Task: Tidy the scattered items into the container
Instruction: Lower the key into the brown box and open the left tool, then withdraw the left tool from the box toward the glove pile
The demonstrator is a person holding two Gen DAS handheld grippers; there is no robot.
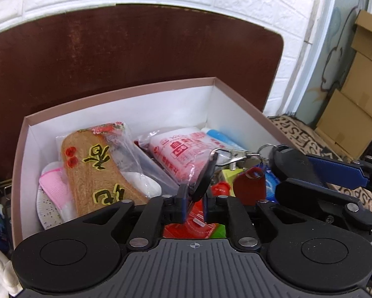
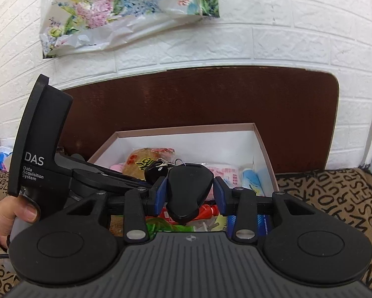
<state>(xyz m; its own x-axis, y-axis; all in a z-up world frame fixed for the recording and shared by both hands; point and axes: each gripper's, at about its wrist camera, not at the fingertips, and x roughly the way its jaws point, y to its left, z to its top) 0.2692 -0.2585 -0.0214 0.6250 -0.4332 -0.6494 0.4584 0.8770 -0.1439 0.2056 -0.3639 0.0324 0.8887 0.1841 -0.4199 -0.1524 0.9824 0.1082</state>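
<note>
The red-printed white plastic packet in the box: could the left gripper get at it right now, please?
Probably not yet: the left gripper is shut on a black key, though the red-printed white plastic packet lies uncovered just ahead.

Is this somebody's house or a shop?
Most likely somebody's house. A flowery plastic bag hangs on a white brick-pattern wall, a letter-print blanket lies beside the box, and cardboard boxes are stacked nearby.
</note>
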